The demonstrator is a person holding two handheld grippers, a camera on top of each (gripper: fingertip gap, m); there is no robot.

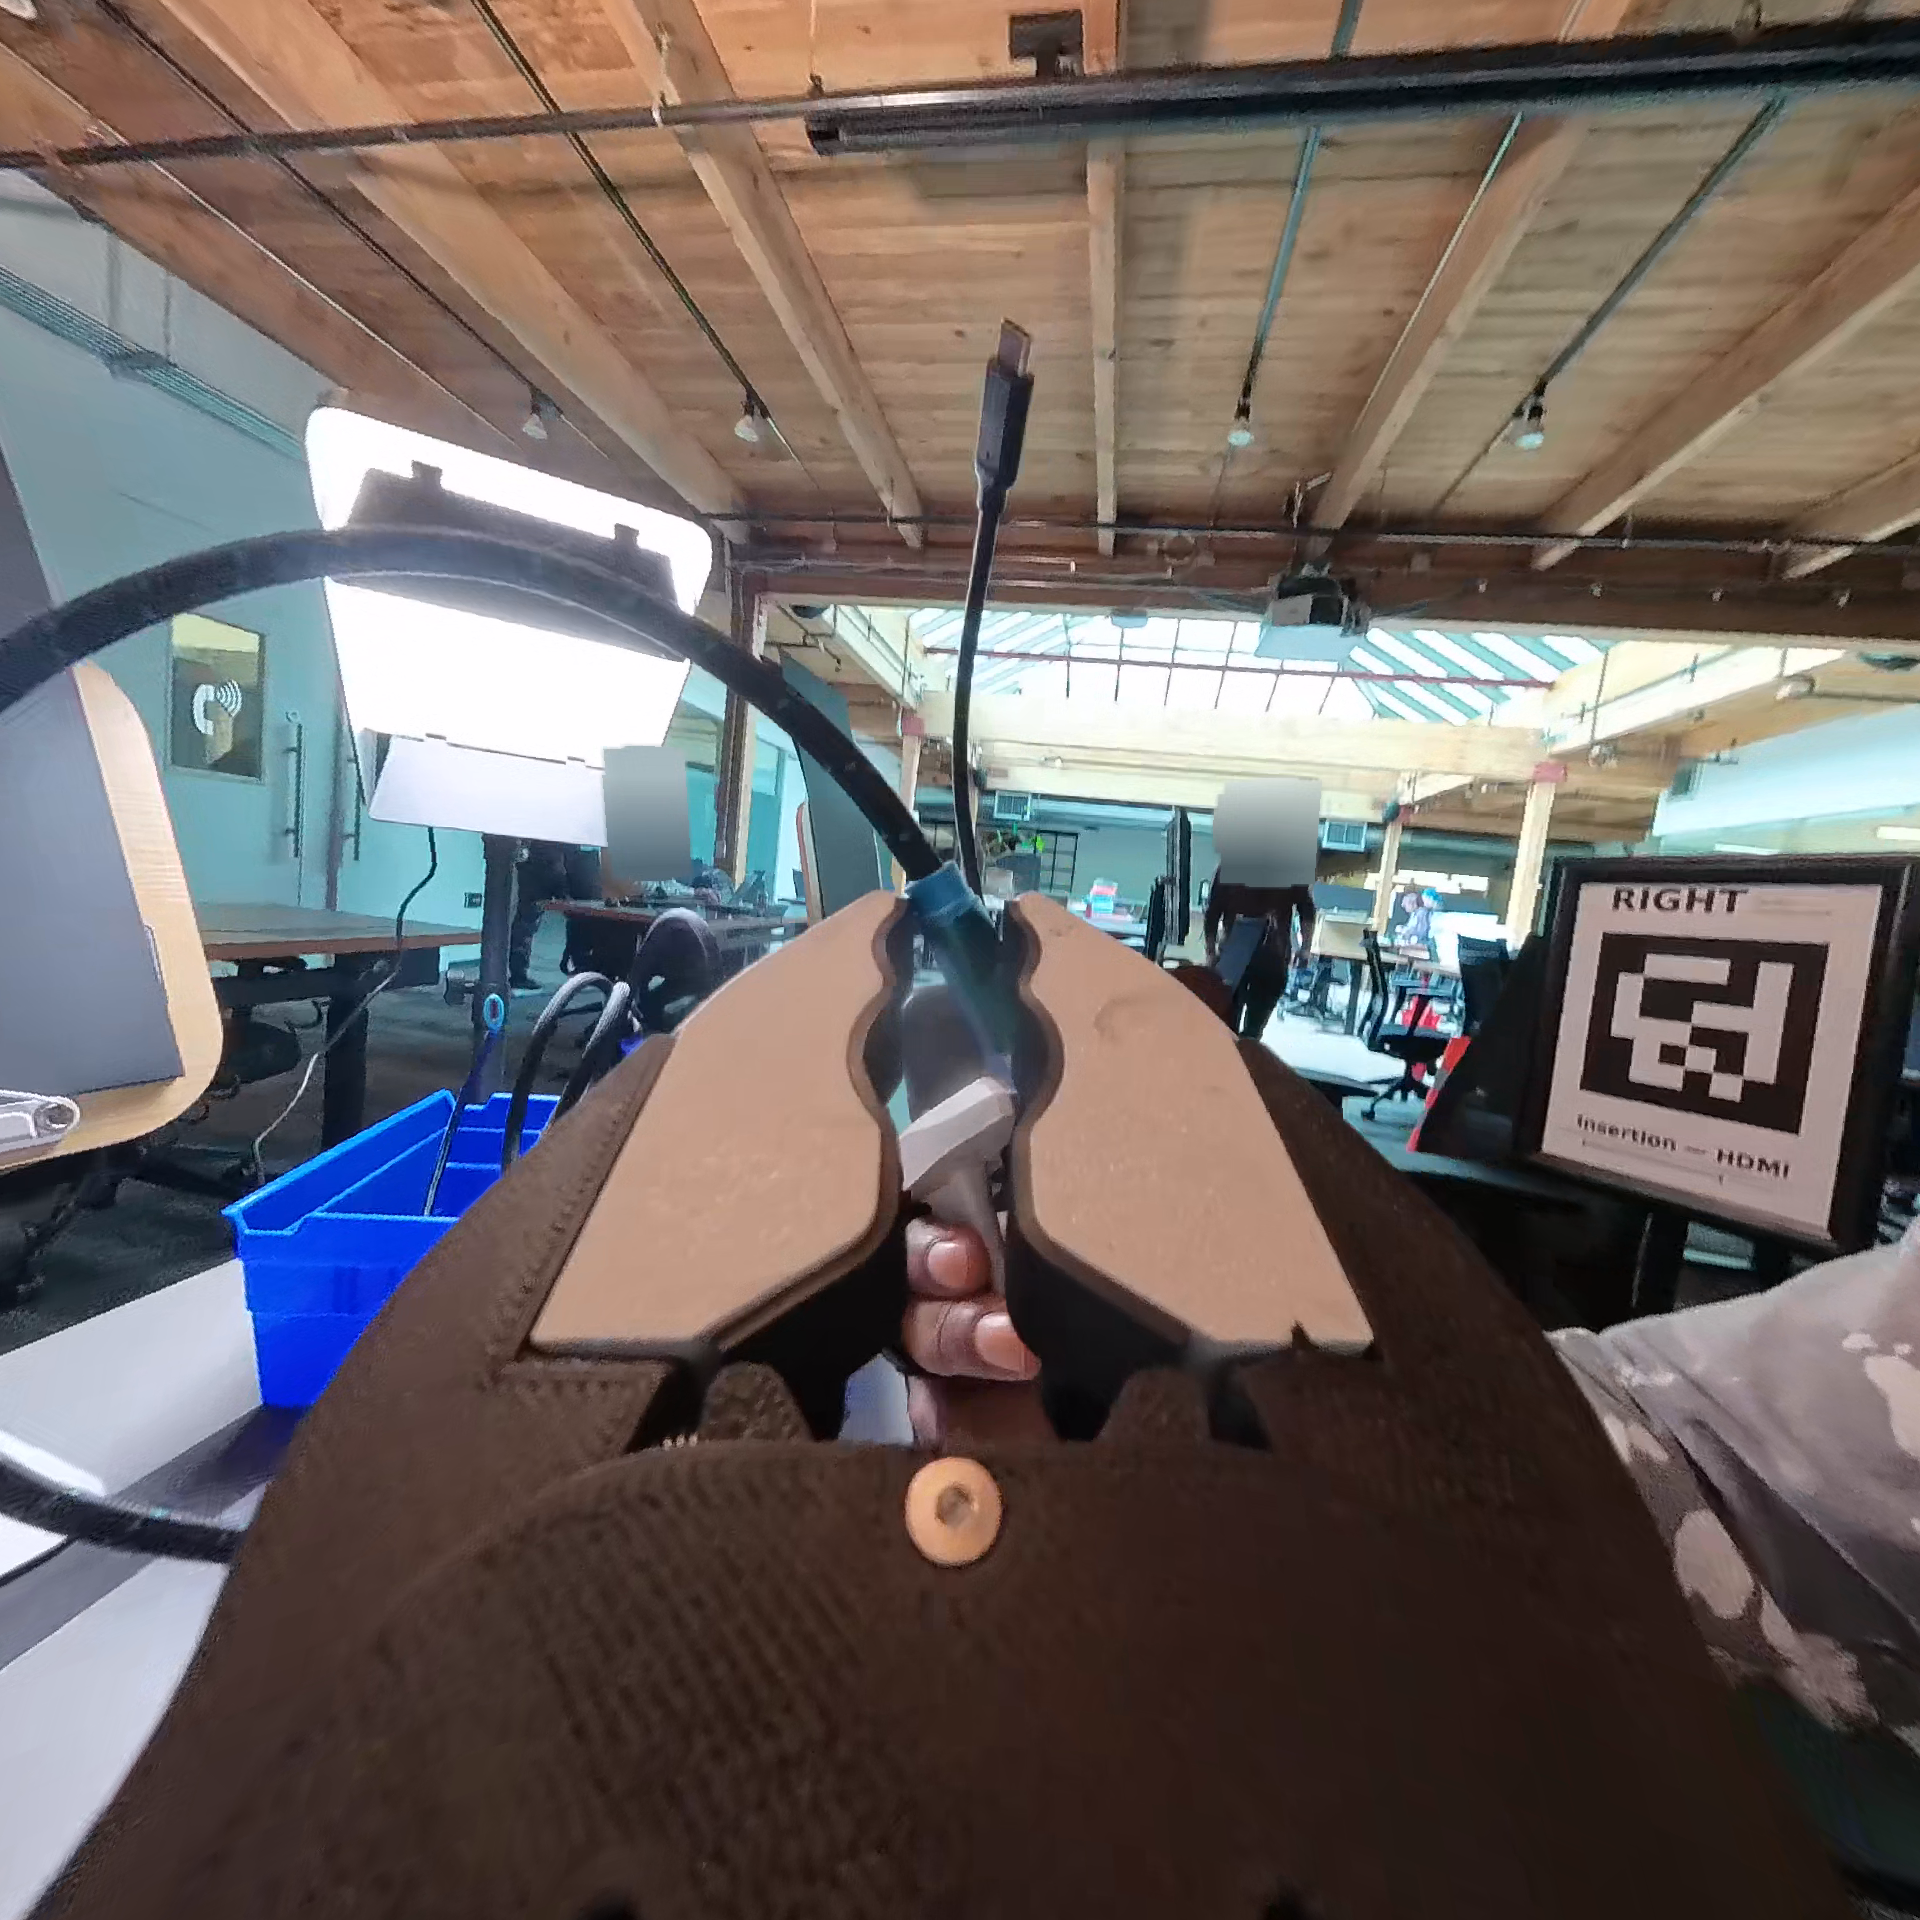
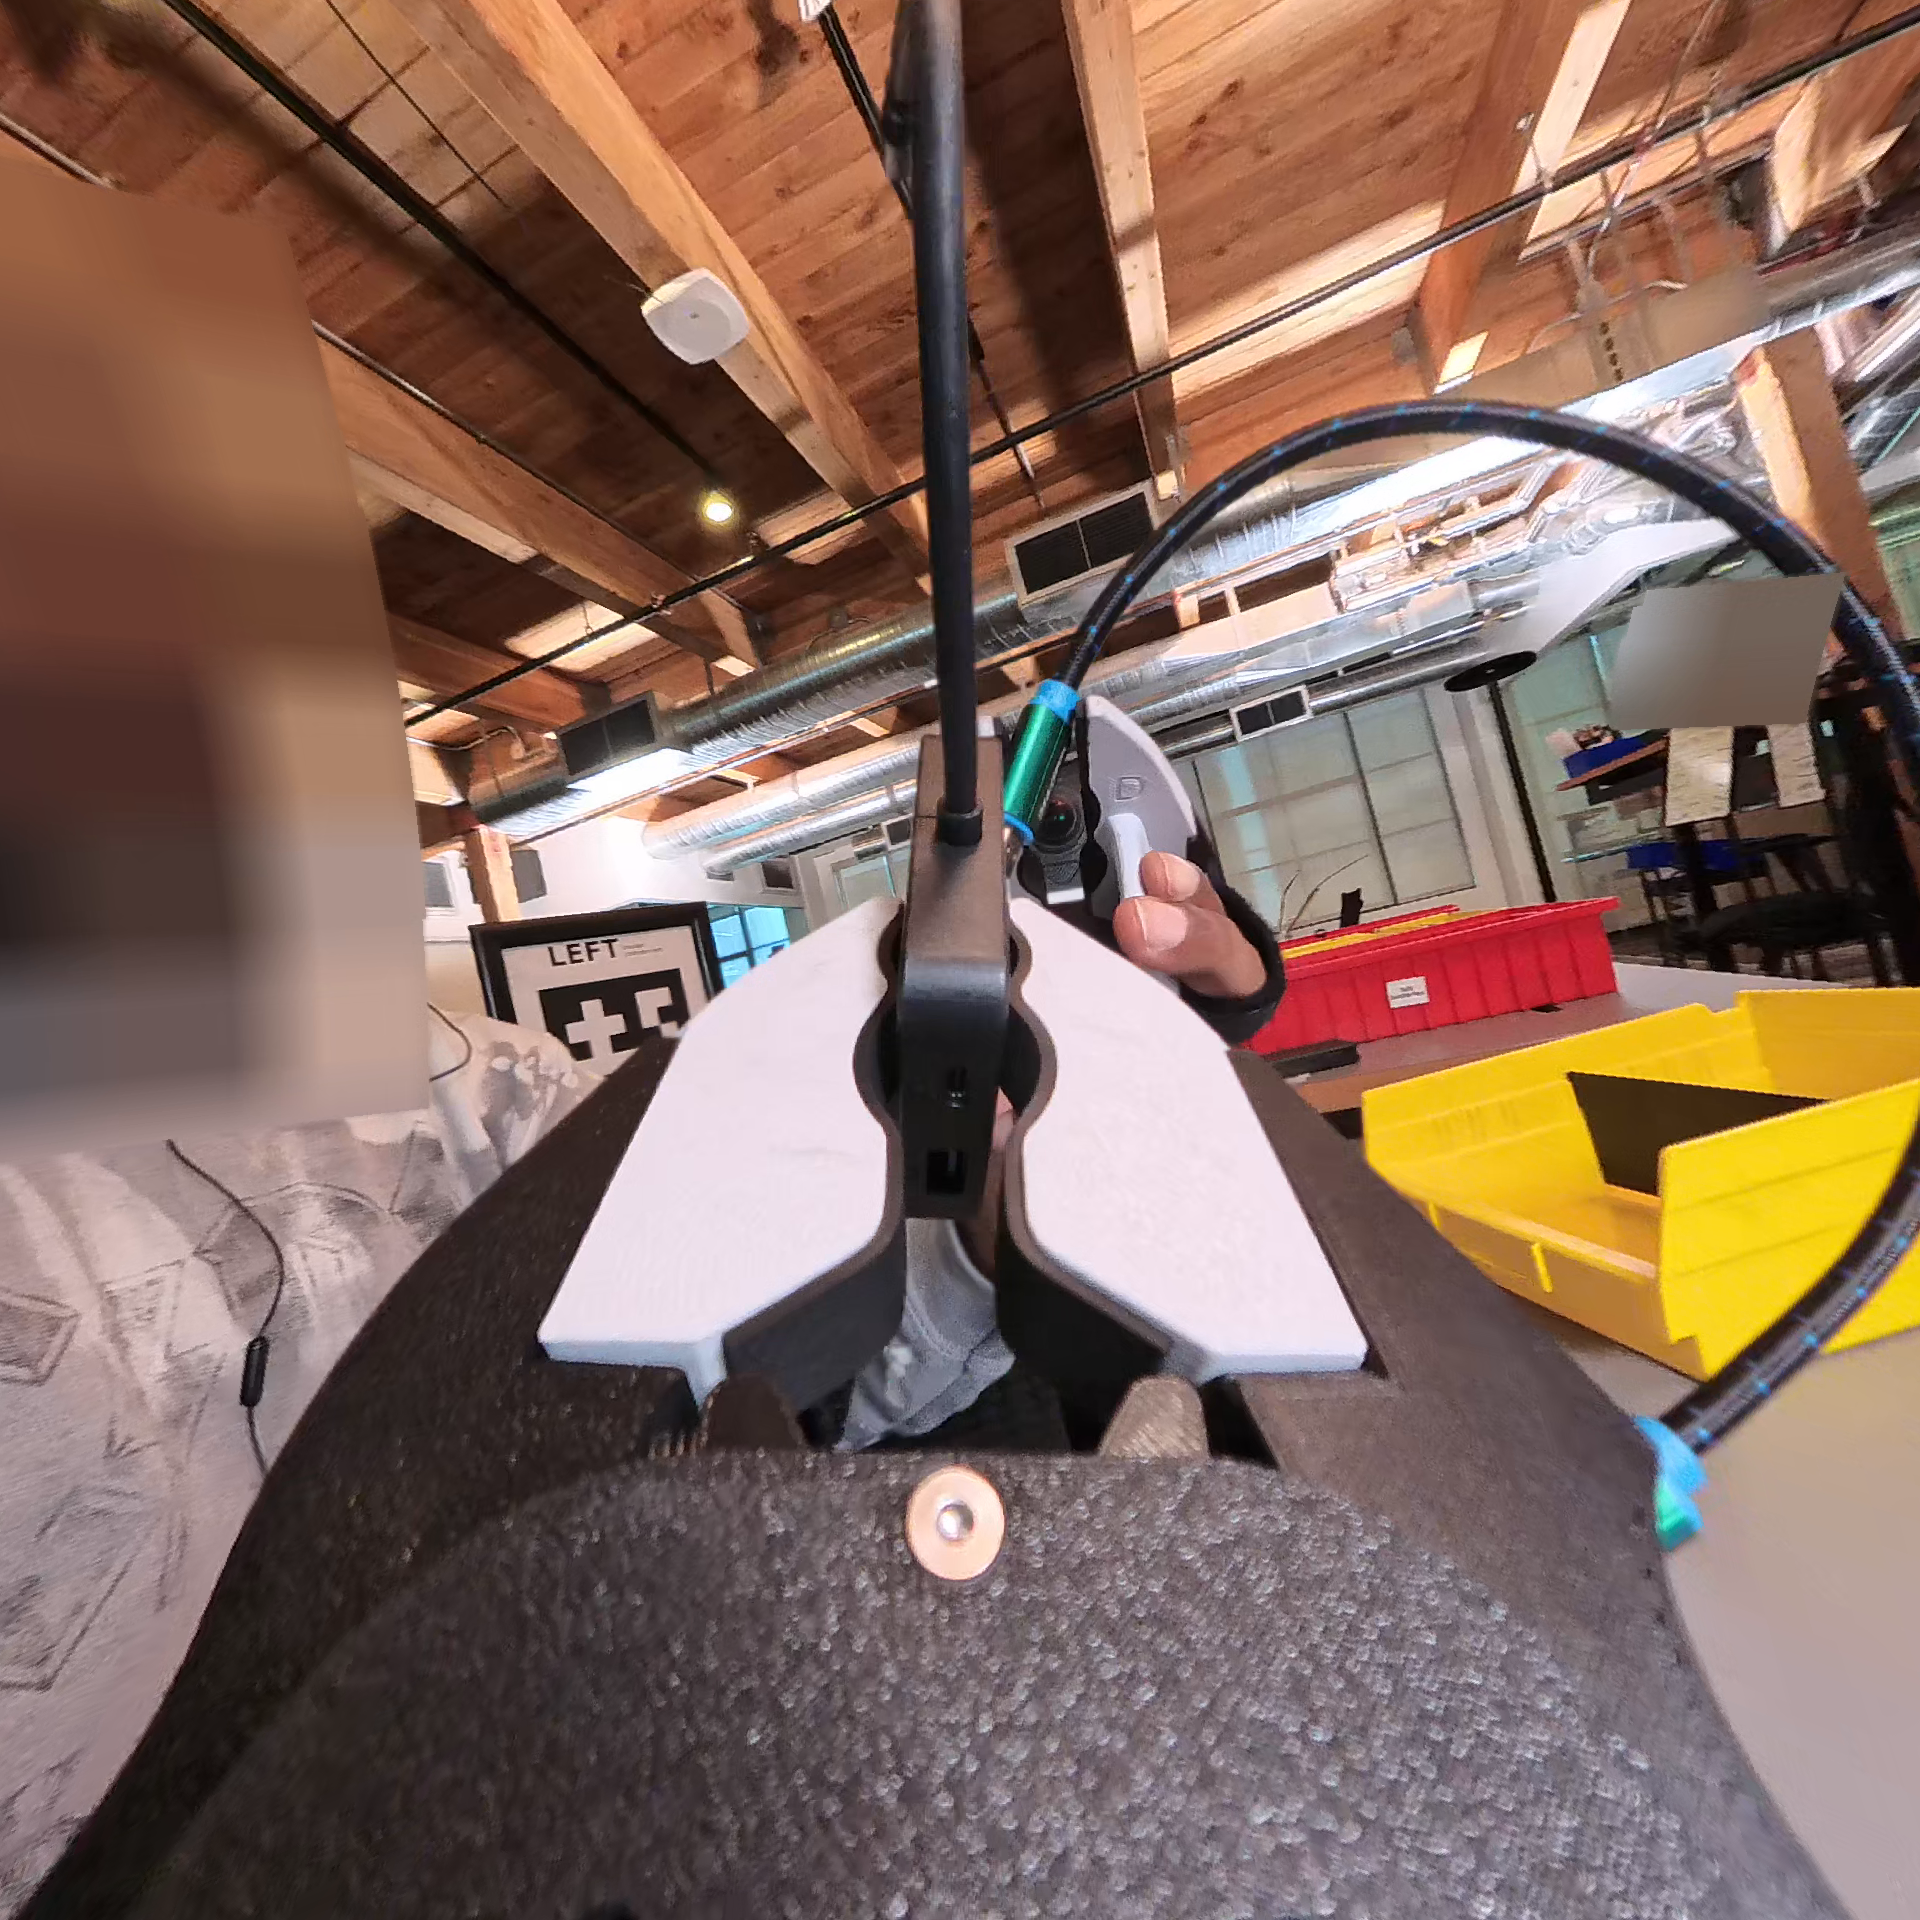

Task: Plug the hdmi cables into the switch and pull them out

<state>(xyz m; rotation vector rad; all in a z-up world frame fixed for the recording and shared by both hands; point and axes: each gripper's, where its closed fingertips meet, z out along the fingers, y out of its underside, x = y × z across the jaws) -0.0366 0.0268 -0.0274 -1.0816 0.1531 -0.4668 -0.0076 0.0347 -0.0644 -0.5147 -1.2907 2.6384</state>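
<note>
- Left hand-held gripper [image 1: 956, 925]: closed on the braided HDMI cable [image 1: 343, 566] at its plug end [image 1: 961, 1029].
- Right hand-held gripper [image 2: 954, 925]: closed on the black switch [image 2: 951, 997], raised above the tabletop [image 2: 1766, 1475].
- Step, as judged: plug and switch are held facing each other; whether they are mated cannot be told.
- Next move: keep plug and port in line along one axis.

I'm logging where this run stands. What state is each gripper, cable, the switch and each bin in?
left gripper: shut on the HDMI cable.
HDMI cable: braided, looping, green plug at the switch; seating not visible.
right gripper: shut on the switch.
switch: black, held upright, thin cable rising from it.
yellow bin: open.
red bin: on the table.
blue bin: holding cables.
</note>
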